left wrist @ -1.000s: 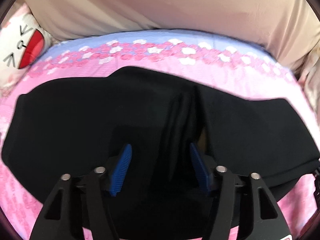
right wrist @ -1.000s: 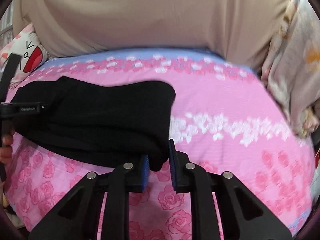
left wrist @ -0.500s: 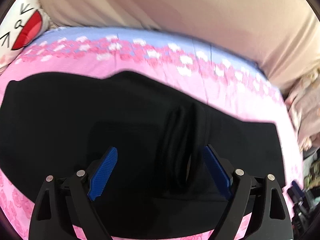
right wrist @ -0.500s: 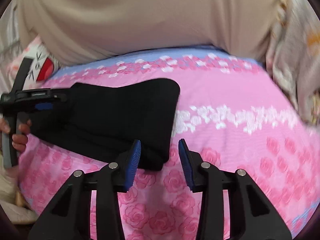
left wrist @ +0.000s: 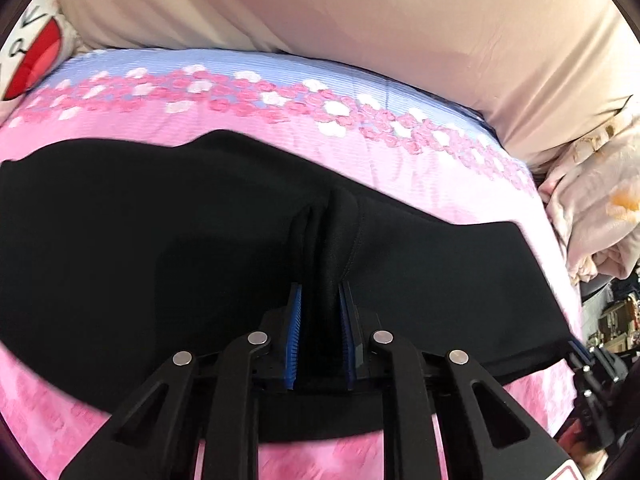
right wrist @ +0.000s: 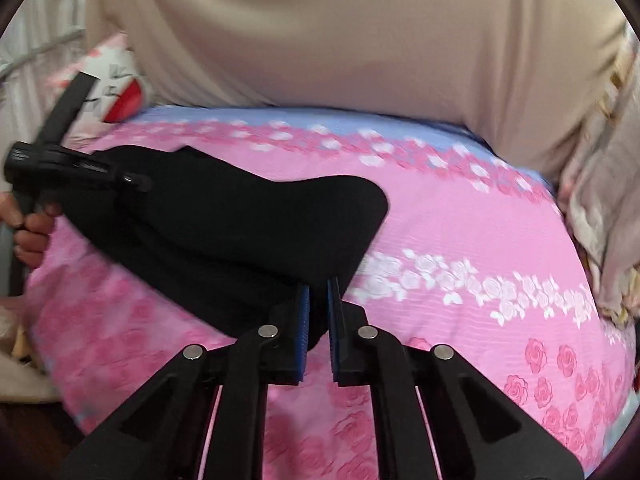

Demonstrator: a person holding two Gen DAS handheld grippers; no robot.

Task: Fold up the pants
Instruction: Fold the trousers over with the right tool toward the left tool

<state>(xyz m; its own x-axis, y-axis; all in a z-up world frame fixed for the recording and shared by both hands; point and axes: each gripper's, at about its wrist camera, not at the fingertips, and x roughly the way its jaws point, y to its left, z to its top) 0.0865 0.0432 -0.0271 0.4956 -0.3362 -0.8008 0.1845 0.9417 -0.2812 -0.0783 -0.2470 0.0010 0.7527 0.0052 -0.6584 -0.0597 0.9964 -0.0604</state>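
The black pants (left wrist: 160, 240) lie folded across a pink flowered bedsheet (left wrist: 400, 168). My left gripper (left wrist: 319, 300) is shut on a raised pleat of the black fabric near its front edge. In the right wrist view the pants (right wrist: 224, 232) lie at left. My right gripper (right wrist: 319, 300) is shut on their near right corner. The left gripper (right wrist: 80, 168) shows at far left in that view, held by a hand. The right gripper (left wrist: 592, 364) shows at the lower right edge of the left wrist view.
The bedsheet (right wrist: 480, 240) has a blue band at the back. A beige cloth (left wrist: 360, 20) rises behind it. A white and red plush (left wrist: 28, 52) sits at back left. Pale rumpled fabric (left wrist: 600, 208) lies at the right.
Both grippers were open half a second ago and have closed on the pants. The left one pinched a pleat; the right one took the corner again.
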